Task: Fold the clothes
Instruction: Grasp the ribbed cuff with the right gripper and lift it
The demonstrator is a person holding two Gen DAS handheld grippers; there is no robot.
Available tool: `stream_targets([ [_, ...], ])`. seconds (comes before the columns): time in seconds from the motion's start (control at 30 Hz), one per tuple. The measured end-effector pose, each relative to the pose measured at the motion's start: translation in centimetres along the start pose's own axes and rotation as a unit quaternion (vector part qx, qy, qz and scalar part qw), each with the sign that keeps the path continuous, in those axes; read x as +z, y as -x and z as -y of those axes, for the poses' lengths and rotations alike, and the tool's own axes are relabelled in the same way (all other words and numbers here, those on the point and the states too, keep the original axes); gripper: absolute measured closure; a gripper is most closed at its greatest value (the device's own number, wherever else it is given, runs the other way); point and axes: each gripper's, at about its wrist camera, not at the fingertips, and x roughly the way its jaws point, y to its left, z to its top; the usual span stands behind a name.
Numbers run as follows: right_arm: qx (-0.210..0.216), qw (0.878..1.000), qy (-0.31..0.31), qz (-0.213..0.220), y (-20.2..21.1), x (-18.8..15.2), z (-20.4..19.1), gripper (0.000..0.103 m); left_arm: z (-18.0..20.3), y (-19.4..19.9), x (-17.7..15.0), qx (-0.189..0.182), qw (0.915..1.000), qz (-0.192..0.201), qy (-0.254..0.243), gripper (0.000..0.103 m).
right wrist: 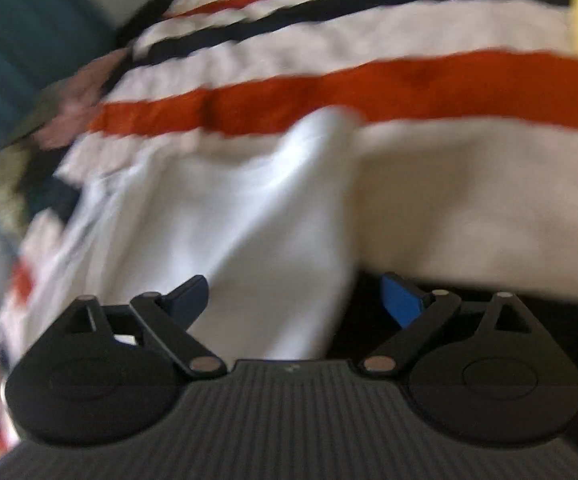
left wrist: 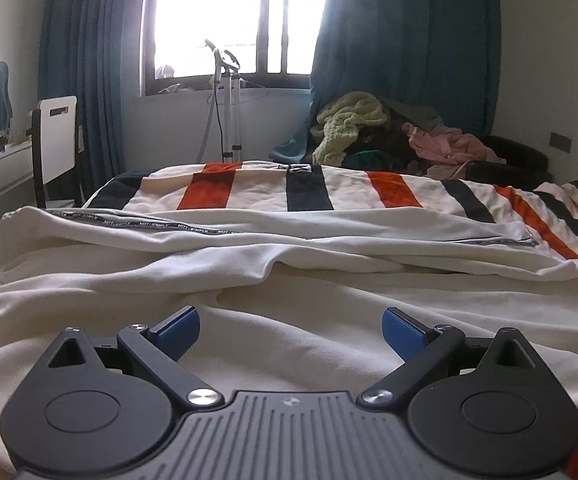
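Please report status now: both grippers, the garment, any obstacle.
Left gripper open, low over white garment. Right gripper open, empty. Garment spread on striped bedcover. No obstacle seen.

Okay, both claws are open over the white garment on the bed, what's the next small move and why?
Probably ease the left claw forward and down, then close it on the white garment. Its fingers are spread with only loose, wrinkled cloth between them, nothing gripped. The right claw is also open over a white flap, but that view is blurred, so let it settle before grasping. The striped bedspread lies beneath.
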Motion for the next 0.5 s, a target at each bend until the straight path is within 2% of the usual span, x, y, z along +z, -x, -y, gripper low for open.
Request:
stream_targets([
  [0.1,0.088,0.996,-0.013,-0.012,0.6,-0.3,-0.1,0.009,-0.4,0.0,0.0,0.002,0.9999,-0.004,0.014,0.004],
  [0.17,0.127,0.991,-0.038,-0.006,1.1,-0.2,0.5,0.024,-0.7,0.0,0.0,0.005,0.9997,-0.005,0.024,0.004],
  [0.27,0.139,0.989,-0.051,0.001,1.5,-0.1,0.9,0.053,-1.3,-0.1,0.4,0.018,0.9993,0.003,0.032,0.004],
  [0.3,0.136,0.990,-0.047,-0.001,1.4,0.0,0.8,0.066,-1.6,-0.2,0.5,0.022,0.9990,0.002,0.040,0.004],
  [0.33,0.132,0.990,-0.044,-0.002,1.3,0.1,0.7,0.071,-2.0,-0.3,0.5,0.023,0.9985,-0.001,0.049,0.004],
  [0.5,0.113,0.992,-0.055,-0.003,0.3,0.5,0.8,0.071,-4.3,-0.7,0.6,0.032,0.9933,-0.021,0.109,0.004],
])
